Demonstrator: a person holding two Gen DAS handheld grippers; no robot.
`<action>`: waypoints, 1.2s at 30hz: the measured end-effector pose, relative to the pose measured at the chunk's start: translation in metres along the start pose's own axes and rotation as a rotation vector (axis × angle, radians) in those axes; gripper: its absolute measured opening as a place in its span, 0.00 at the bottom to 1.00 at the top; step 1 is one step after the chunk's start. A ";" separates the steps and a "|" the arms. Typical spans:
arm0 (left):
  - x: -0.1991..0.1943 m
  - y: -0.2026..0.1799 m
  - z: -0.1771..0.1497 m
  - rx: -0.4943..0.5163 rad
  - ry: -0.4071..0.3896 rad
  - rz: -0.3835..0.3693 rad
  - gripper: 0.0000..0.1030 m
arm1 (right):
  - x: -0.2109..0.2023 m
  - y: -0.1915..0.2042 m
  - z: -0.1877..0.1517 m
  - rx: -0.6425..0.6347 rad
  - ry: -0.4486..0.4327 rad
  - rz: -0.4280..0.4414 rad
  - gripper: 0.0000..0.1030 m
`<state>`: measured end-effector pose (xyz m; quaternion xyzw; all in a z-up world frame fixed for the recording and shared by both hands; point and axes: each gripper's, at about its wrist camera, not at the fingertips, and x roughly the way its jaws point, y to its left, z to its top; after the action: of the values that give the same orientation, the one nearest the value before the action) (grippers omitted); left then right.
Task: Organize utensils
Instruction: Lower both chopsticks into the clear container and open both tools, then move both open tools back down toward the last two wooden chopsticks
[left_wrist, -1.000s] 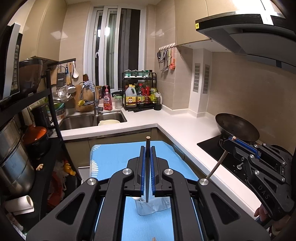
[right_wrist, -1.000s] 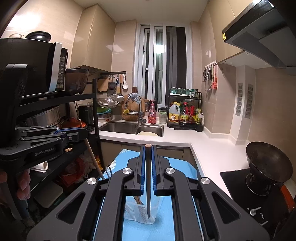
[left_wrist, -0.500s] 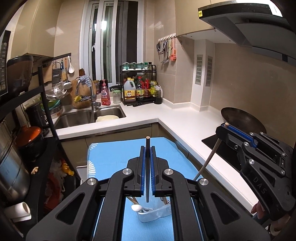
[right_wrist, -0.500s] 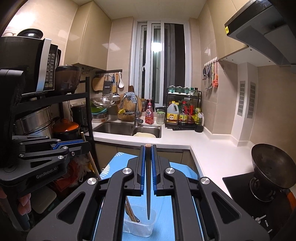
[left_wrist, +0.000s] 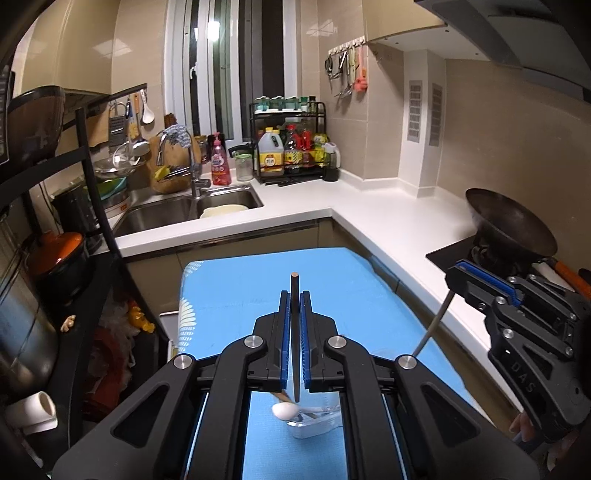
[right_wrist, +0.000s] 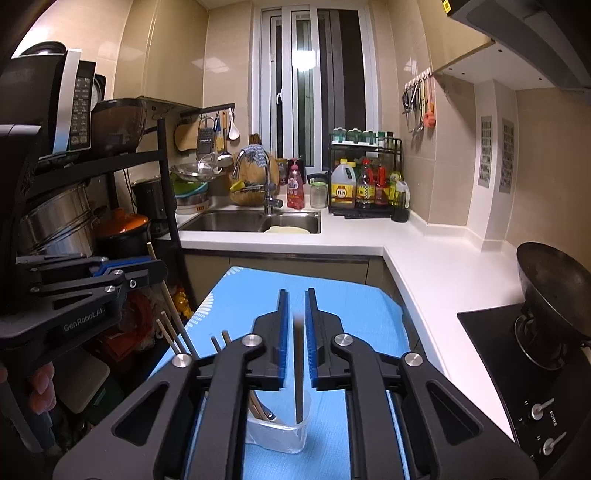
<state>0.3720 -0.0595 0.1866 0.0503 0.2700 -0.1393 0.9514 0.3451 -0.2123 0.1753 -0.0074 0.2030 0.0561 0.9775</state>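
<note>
Chopstick (right_wrist: 298, 369) upright, tip in cup (right_wrist: 280, 437) | right gripper (right_wrist: 295, 314) opening, chopstick loose | left gripper (left_wrist: 294, 314) opening, pinching chopstick

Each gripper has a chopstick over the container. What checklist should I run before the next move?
1. Container upright on mat: ok.
2. Right chopstick tip inside container: ok.
3. Right gripper jaws opening, pads clear of its chopstick: ok.
4. Left chopstick lined up over container: ok. Whether its tip is inside: cannot tell.
5. Left gripper jaws opening, chopstick between them, released: cannot tell.
6. Room left beside the spoon in the container: ok.
</note>
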 end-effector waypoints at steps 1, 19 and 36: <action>0.000 0.002 -0.001 -0.008 -0.002 0.016 0.36 | 0.000 0.000 -0.002 -0.005 0.002 -0.007 0.33; -0.056 0.007 -0.077 -0.062 0.004 0.115 0.87 | -0.066 0.013 -0.083 0.082 0.078 -0.010 0.79; -0.095 0.000 -0.243 -0.089 0.156 0.165 0.87 | -0.135 0.065 -0.253 0.113 0.233 -0.024 0.82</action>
<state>0.1730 0.0050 0.0310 0.0407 0.3440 -0.0440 0.9371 0.1148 -0.1719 -0.0021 0.0386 0.3182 0.0318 0.9467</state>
